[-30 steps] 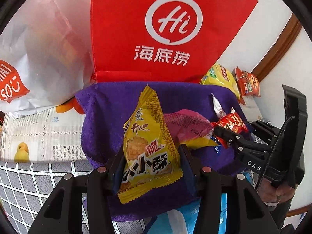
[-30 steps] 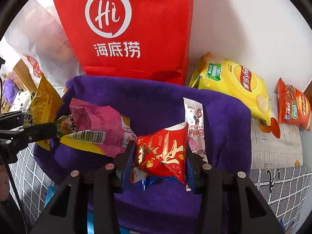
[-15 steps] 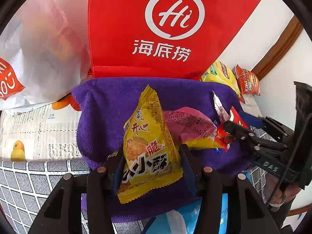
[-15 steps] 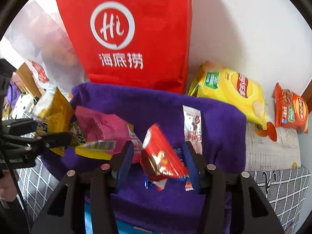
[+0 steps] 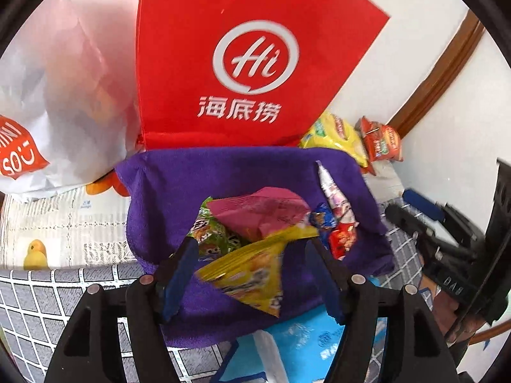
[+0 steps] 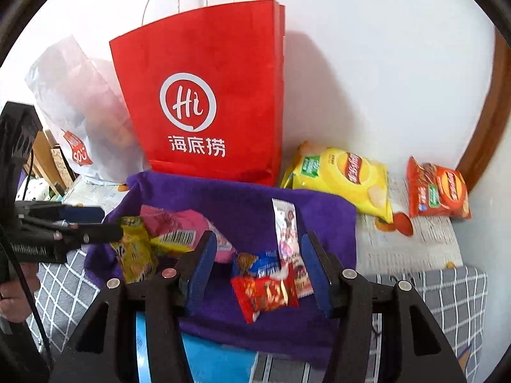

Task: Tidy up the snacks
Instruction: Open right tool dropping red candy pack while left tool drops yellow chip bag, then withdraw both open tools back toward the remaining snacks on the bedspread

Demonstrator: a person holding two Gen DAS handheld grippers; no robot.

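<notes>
Purple cloth bin [image 6: 319,210], soft towel-like fabric, at frame centre in both views; holds crinkly foil packets: pink packet [image 6: 185,226], yellow packet [image 5: 252,271], green packet [image 5: 210,239], red packet [image 6: 265,290], blue packet [image 6: 265,263] and a long white sachet [image 6: 287,229]. Left gripper [image 5: 252,274] just opened wider, jaws apart, yellow packet loose and blurred between them, pads clear of it. Right gripper [image 6: 258,274] likewise parted, red packet lying free on the cloth between the jaws. Behind the bin, upper centre: stiff red paper bag [image 6: 207,95], flat-sided, cord handles. Upper left: translucent white plastic bag [image 6: 76,95]. Right of frame, outside the bin: puffy yellow chip bag [image 6: 345,178] and orange chip bag [image 6: 437,191] on printed paper.
</notes>
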